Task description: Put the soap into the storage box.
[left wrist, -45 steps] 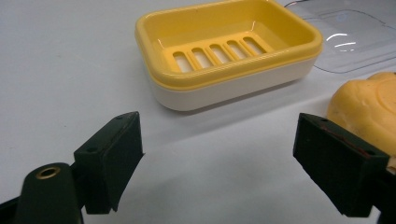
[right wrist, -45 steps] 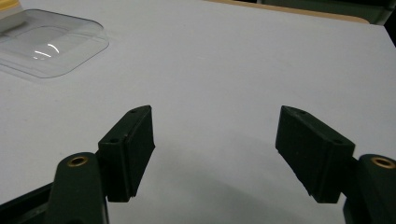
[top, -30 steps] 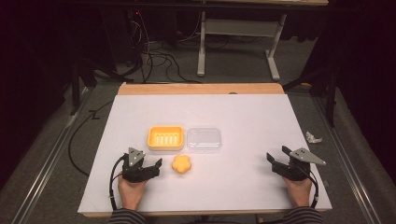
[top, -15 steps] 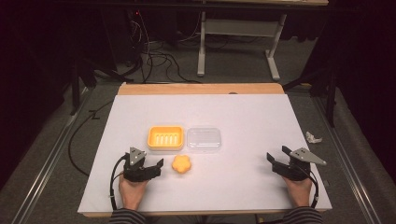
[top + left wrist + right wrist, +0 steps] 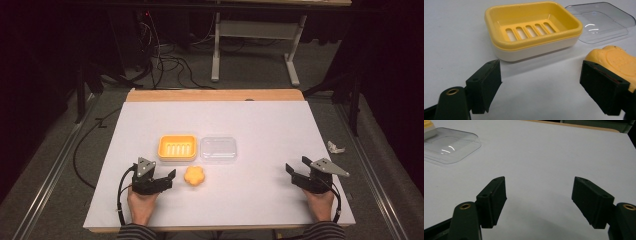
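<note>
A yellow soap dish [image 5: 177,147] [image 5: 534,27] with a slotted floor and a white base sits mid-table. Its clear plastic lid [image 5: 218,149] [image 5: 602,21] [image 5: 447,145] lies flat just to its right. An orange flower-shaped soap bar [image 5: 195,176] [image 5: 617,61] rests on the table in front of them. My left gripper [image 5: 162,177] [image 5: 541,85] is open, just left of the soap, whose edge shows behind the right jaw. Far to the right, near the table's front edge, my right gripper [image 5: 296,169] [image 5: 539,200] stands open over bare table.
The white table top [image 5: 260,125] has a wooden strip [image 5: 215,95] along its far edge. A crumpled white scrap [image 5: 335,147] lies off the table's right side. Cables and a metal stand [image 5: 250,45] are on the floor beyond.
</note>
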`<state>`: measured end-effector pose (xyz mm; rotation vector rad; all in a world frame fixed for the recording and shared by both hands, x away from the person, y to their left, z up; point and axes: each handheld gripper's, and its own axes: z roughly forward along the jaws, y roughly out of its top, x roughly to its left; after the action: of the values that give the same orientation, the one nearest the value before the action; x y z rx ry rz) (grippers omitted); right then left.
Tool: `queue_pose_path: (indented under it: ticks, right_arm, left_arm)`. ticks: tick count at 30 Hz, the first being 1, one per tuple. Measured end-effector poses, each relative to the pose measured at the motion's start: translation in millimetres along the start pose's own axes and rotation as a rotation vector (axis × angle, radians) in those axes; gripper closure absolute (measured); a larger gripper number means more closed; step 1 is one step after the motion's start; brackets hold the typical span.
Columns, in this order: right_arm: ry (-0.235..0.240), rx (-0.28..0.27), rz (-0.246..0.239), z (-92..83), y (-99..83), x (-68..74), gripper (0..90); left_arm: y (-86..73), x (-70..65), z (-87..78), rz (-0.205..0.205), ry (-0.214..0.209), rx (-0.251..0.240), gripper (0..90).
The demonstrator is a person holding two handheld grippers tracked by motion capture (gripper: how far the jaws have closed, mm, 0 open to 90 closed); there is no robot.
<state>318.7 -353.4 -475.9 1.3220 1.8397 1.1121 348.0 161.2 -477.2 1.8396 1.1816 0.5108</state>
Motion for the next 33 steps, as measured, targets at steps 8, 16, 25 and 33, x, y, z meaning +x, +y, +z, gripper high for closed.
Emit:
queue_pose_path:
  ticks: [8, 16, 25, 33]
  right_arm:
    - [0.001, -0.002, -0.004, 0.2, 0.0, 0.0, 28.1]
    - [0.003, 0.001, 0.001, 0.2, 0.1, -0.5, 28.1]
    - [0.004, -0.001, 0.002, 0.0, 0.0, -0.4, 28.1]
    - [0.004, 0.001, 0.002, 0.0, 0.1, -0.1, 28.1]
  left_arm:
    - [1.3, -3.1, -1.8, 0.002, -0.020, 0.000, 16.6]
    - [5.1, -9.0, -4.9, 0.018, -0.032, 0.000, 14.8]
    - [12.4, -20.7, -3.9, 0.035, -0.068, 0.009, 14.7]
    - [25.3, -30.1, -6.7, 0.050, -0.112, 0.002, 14.7]
